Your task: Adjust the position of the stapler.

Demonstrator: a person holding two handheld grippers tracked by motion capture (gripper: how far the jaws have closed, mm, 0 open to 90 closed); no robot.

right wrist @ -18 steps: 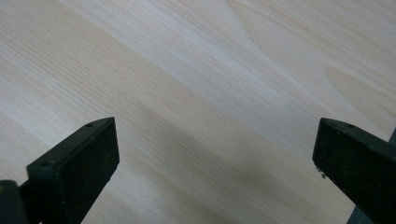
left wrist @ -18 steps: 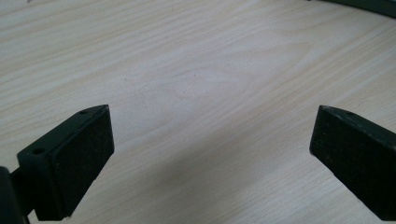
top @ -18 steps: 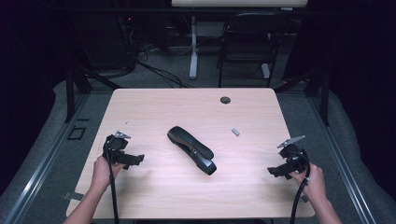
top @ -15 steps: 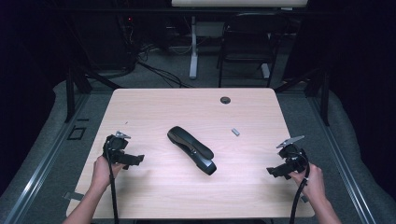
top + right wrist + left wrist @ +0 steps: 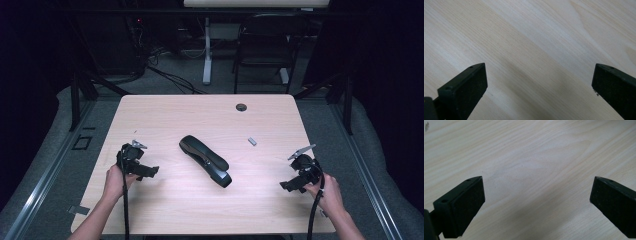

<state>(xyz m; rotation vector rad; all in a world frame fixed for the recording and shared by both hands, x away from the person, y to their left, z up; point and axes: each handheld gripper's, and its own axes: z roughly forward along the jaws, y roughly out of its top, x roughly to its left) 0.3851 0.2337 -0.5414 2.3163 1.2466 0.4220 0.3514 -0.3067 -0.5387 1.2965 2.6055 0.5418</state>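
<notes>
A long black stapler (image 5: 204, 160) lies diagonally in the middle of the light wooden table (image 5: 165, 115). A small grey piece (image 5: 252, 141) lies to its upper right. My left gripper (image 5: 148, 172) rests low at the table's left, held by a hand, jaws pointing toward the stapler. In the left gripper view its gripper (image 5: 536, 205) stands open over bare wood. My right gripper (image 5: 286, 186) sits near the right front edge. Its jaws are wide apart in the right gripper view (image 5: 539, 87), with nothing between them.
A dark round grommet (image 5: 241, 107) sits near the table's far edge. Beyond the table are a chair (image 5: 262, 45), a white desk leg (image 5: 206, 50) and cables on the grey floor. Dark frame bars stand at both sides.
</notes>
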